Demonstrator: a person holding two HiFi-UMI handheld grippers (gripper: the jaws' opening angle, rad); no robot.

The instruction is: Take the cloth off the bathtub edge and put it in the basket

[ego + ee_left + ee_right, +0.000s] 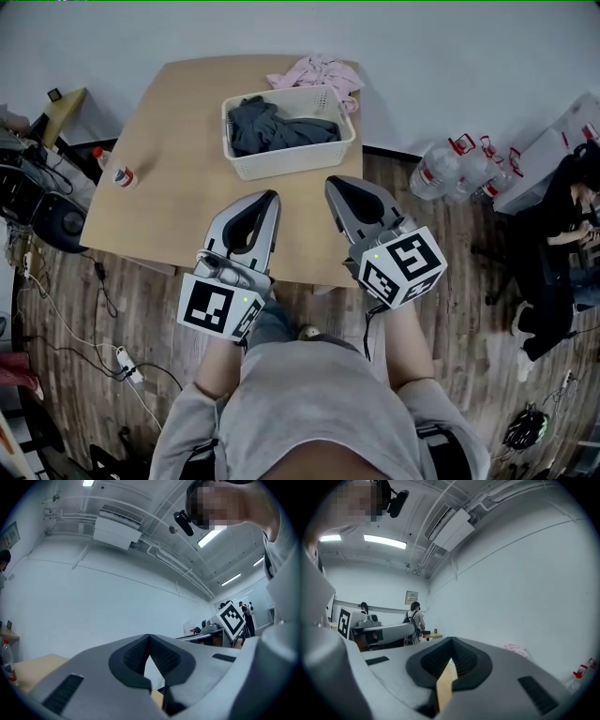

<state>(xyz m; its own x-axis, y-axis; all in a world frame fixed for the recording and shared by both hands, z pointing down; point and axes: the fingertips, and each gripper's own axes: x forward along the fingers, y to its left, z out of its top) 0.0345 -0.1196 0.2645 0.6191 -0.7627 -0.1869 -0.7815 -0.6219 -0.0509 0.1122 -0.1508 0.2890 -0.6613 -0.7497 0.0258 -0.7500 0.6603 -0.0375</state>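
Left gripper (265, 199) & right gripper (339, 186) are hovering clenched shut, empty, over near edge of tan wooden table (178, 159), while crumpled pink cloth (314, 72) is lying far right behind white perforated plastic basket (291, 164), prob. light, soft & floppy, so pinching a raised fold looks best.

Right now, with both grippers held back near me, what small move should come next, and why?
Probably open the right gripper and carry it forward past the basket toward the pink cloth. Its jaws are shut and empty, a dark cloth already lies in the basket, and the pink one lies outside it at the far edge of the table.
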